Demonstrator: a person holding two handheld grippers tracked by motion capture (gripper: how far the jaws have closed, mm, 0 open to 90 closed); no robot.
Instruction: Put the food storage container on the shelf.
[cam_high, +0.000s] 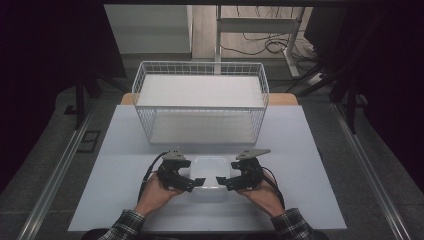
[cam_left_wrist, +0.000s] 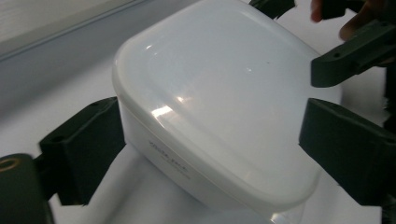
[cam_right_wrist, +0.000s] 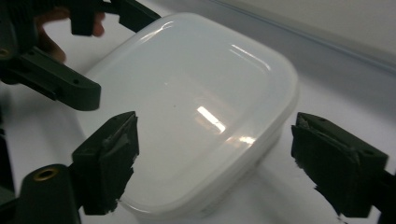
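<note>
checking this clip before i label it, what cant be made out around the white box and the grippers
- What the white lidded box contains: its cloudy lid hides the inside in both gripper views.
- The print on the box's side: blurred in the left gripper view.
- Whether the left gripper or right gripper pads touch the box: the lid's rim hides the contact.
- The wire basket: its floor is too pale to read.

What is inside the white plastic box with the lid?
The white plastic box is closed by its translucent white lid. Nothing shows through the milky lid, so the contents cannot be seen.
</note>
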